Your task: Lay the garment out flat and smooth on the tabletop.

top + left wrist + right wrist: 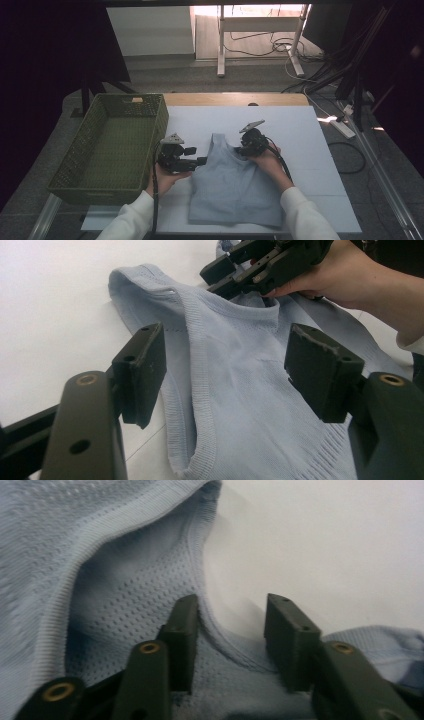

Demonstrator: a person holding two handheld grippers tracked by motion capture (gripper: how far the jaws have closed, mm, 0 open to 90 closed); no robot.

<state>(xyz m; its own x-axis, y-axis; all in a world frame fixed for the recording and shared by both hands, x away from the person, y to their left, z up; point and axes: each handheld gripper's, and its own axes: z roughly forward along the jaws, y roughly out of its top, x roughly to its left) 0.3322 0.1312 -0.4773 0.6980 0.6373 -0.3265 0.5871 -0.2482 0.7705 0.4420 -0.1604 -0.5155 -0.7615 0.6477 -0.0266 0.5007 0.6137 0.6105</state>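
Note:
A light blue sleeveless knit top [232, 185] lies flat on the white table cover [300, 145], neck end away from me. My left gripper [201, 161] is at its left armhole. In the left gripper view the gripper [225, 370] stands open, and the ribbed armhole edge of the top [200, 405] runs between the jaws untouched. My right gripper [241, 149] sits at the neckline, its tip low on the cloth. In the right gripper view the gripper [230, 630] is open, straddling the ribbed neck edge of the top [125, 595]. The left gripper view also catches the right gripper [220, 277] at the collar.
A green woven basket [159, 127] stands at the table's left, close beside my left hand. A wooden table edge [235, 99] runs along the back. Beyond it are a white stand [220, 45] and floor cables [345, 125]. White cover lies bare to the right of the top.

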